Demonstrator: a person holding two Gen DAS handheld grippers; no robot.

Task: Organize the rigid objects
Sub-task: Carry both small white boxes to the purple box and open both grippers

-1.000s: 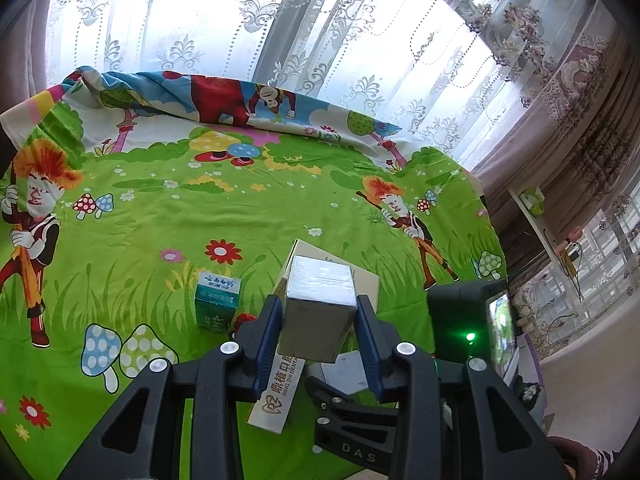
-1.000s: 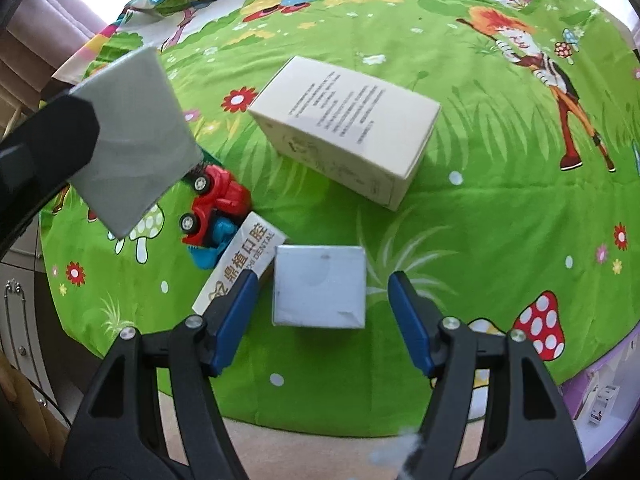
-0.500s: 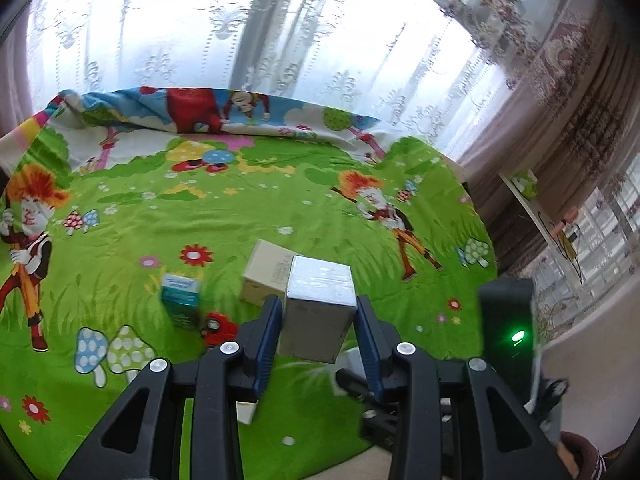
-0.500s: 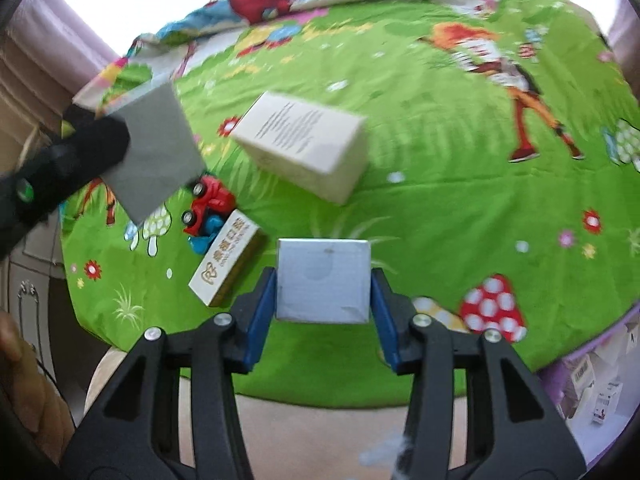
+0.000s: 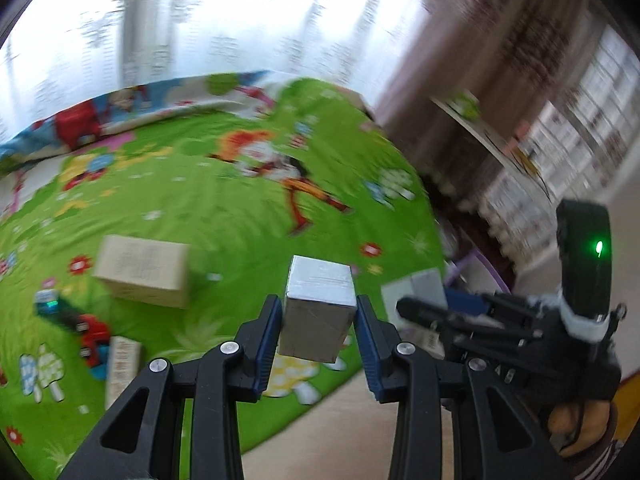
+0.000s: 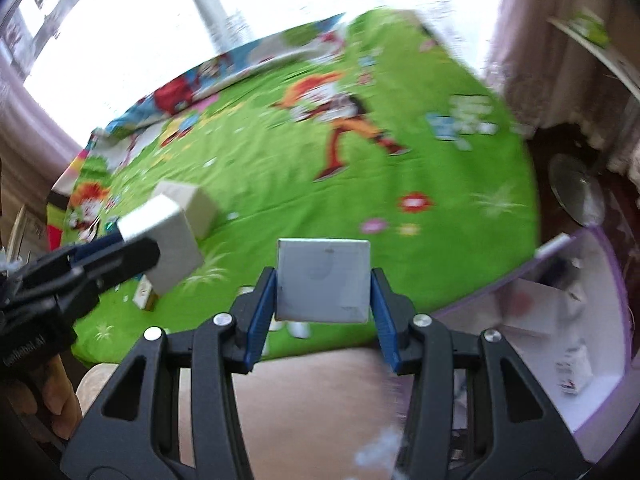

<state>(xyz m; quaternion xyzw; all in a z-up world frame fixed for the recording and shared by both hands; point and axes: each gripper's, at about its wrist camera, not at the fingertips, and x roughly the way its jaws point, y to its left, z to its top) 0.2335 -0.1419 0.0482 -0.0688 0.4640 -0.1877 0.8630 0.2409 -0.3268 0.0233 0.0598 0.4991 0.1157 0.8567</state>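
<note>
White box (image 6: 323, 280) is clamped in the right tongs (image 6: 323, 300), nearer the purple bin (image 6: 600, 320) lying to their right than grey box (image 5: 320, 312), clamped in the left tongs (image 5: 317, 336).

The left black two-finger gripper with blue pads (image 5: 317, 322) points steeply down, its jaws clamped on a small grey cardboard box (image 5: 320, 312). The right black two-finger gripper with blue pads (image 6: 323, 294) tilts down likewise, gripping a flat white square box (image 6: 323, 280).
</note>
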